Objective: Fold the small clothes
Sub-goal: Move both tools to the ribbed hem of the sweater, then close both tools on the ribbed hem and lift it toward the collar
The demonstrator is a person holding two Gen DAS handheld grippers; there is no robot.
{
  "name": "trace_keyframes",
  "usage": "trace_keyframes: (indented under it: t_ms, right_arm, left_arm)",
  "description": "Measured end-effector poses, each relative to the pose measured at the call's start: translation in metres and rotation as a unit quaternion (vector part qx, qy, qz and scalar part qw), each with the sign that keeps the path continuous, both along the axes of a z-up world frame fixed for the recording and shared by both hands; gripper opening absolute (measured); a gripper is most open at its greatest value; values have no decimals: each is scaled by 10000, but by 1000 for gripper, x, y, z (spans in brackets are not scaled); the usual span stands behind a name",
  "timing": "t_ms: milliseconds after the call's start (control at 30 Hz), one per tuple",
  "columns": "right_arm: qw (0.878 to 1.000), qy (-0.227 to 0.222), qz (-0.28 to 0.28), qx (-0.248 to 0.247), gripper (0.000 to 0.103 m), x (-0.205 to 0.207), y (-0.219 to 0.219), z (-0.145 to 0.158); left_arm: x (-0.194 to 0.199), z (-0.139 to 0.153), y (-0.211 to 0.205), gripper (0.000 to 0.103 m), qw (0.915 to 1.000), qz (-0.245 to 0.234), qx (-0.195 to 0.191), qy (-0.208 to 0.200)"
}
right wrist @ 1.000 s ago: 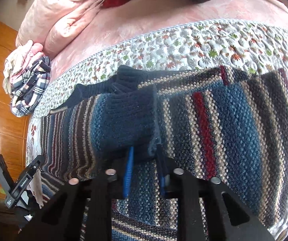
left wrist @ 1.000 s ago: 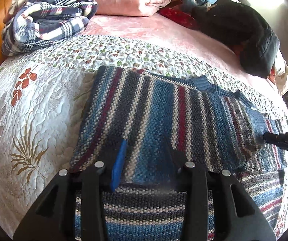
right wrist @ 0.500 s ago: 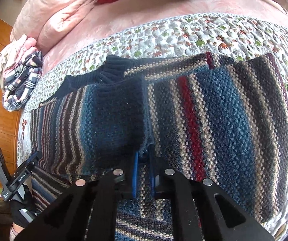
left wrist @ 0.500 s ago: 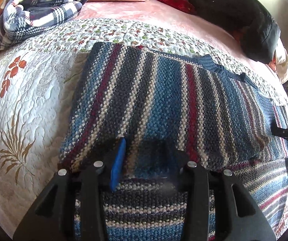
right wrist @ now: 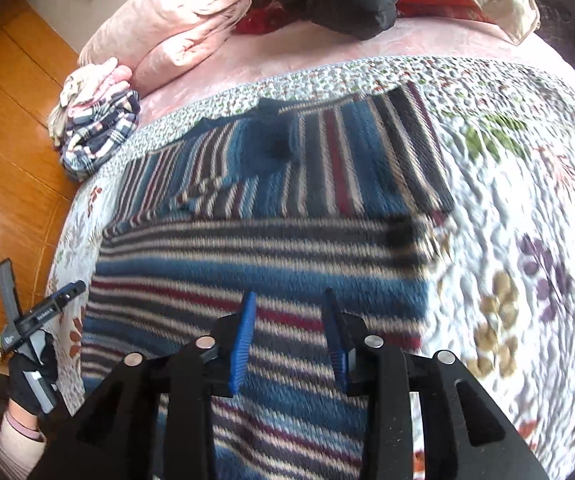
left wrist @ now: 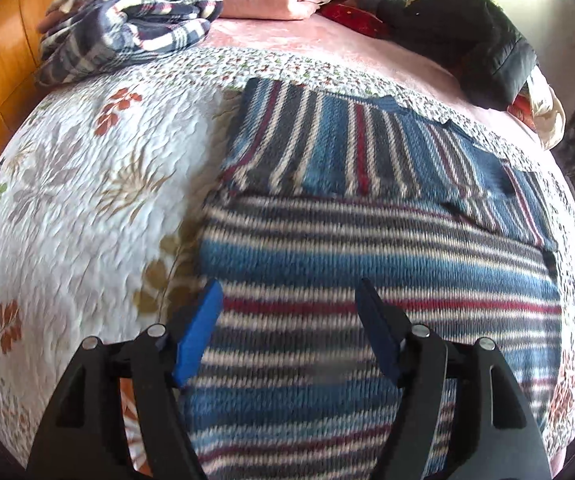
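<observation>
Over the striped sweater [left wrist: 367,264], both jaws gape empty; only the right view shows a gloved hand [right wrist: 31,376].

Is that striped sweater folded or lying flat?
Partly folded. The sweater has its far part doubled over: there the stripes run lengthwise, across the near ones, and a cuff lies on top.

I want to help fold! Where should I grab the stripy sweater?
Probably grip the sweater by its near corners, coming in low from the edge nearest you. The sleeves already lie folded across the top, so lifting the near end away from you would halve it. Both grippers hang open above it.
</observation>
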State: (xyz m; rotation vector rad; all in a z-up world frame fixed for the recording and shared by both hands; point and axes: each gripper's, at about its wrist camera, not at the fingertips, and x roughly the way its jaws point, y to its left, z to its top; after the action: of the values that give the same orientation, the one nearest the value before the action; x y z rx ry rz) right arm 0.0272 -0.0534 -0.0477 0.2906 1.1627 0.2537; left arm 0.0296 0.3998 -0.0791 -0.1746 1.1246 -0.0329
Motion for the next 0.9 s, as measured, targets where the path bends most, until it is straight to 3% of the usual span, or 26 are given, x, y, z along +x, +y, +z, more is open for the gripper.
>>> trace_keyframes:
  t_ms: [167, 233, 400, 633, 900]
  right_arm:
    - [9996, 263, -128, -49, 43, -85, -8, -8]
    - [9991, 330, -254, 38, 43, -113, -11, -11]
    - [9981, 482, -385, -41, 46, -163, -13, -20]
    - [9960, 818, -340, 140, 46, -201, -8, -45]
    - [9914, 1085, -595, 433, 48, -208, -8, -69]
  left_arm:
    - [-68, 2, 14, 72, 9994, 154, 156, 255]
    - [-94, 2, 16, 76, 9992, 58, 141, 362]
    - [-137, 0, 25, 77, 9985, 49, 45, 551]
    - [-160, -24, 31, 77, 9961, 125, -144, 866]
    - [-162, -44, 32, 77, 9927, 304, -334, 1118]
